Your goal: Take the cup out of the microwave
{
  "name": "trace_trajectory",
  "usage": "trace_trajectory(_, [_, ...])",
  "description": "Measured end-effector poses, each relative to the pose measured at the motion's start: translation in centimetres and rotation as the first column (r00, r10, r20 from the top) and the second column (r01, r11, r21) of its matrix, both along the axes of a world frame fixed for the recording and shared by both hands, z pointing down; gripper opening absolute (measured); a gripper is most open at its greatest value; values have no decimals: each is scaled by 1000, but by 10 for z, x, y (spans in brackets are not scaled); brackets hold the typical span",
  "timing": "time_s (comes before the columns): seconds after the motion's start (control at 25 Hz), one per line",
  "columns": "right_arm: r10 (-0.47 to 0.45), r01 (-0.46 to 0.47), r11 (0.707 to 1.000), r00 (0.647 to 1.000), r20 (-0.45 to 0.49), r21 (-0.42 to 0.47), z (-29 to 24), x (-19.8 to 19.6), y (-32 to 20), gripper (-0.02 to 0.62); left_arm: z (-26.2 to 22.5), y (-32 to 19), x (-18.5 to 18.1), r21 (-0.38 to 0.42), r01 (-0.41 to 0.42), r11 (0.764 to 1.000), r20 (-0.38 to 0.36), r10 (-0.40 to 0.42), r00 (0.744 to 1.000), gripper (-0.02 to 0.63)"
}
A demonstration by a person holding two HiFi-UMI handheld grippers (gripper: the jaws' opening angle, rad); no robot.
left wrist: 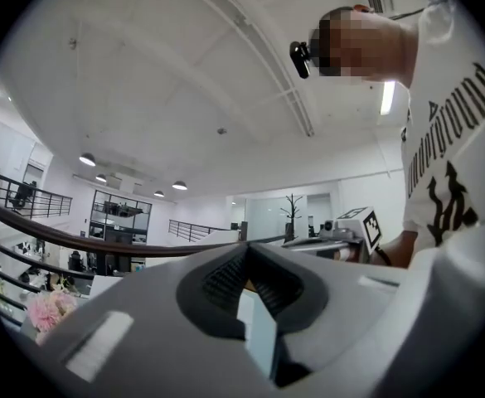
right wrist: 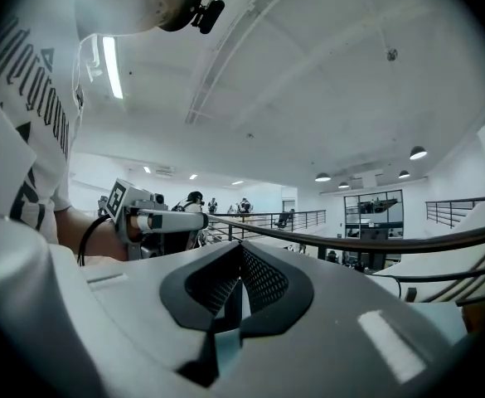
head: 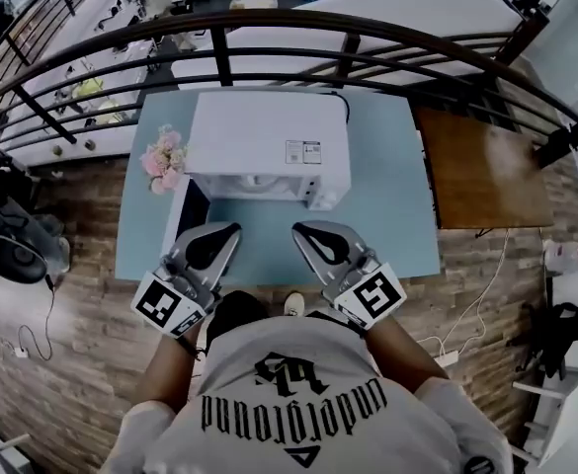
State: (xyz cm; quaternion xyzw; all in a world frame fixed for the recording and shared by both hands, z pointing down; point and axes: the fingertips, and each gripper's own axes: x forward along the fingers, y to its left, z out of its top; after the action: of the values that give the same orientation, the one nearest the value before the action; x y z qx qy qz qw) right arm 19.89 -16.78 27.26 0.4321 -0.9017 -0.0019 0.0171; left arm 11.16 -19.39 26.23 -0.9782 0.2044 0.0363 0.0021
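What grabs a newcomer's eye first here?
The boxy white microwave sits at the back of the light blue table, with a pink flower bunch at its left. Nearer the person, the grey left claw and right claw hover shut, both empty.

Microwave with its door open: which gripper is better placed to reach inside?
Right, probably. The right gripper faces the microwave opening freely; the open door stands close beside the left gripper.
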Motion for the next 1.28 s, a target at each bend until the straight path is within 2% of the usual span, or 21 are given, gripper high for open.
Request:
trace_trajectory(0.24, [-61,62,998,998,32,-23,13,10,-11,3,6,-5,2,-2,102,995,34,-102,994,51])
trace_trajectory(0.48, [-79,83,992,996,42,-97,37,12,-29,3,18,-18,0,-2,156,988,56,-156,986,51])
trace_trajectory(0.6, [-88,92,990,995,39,-105,49,12,-40,3,30,-27,-2,-37,189,981,47,-187,981,51])
trace_trajectory(0.72, [-94,98,989,995,39,-108,63,8,-53,5,48,-33,-2,-99,200,975,93,-191,977,51])
trace_trajectory(0.8, [-103,106,988,994,29,-115,74,4,-60,5,57,-40,-2,-96,200,975,96,-191,977,51])
trace_trajectory(0.92, [-122,123,984,992,17,-127,92,-2,-71,6,68,-49,1,-55,203,978,61,-199,978,51])
trace_trajectory(1.08, [-138,140,978,990,18,-156,119,-11,-81,36,99,-52,1,-124,225,966,114,-211,971,51])
trace_trajectory(1.28, [-129,134,970,991,40,-203,156,-19,-102,74,124,-70,-3,-121,249,961,132,-233,963,51])
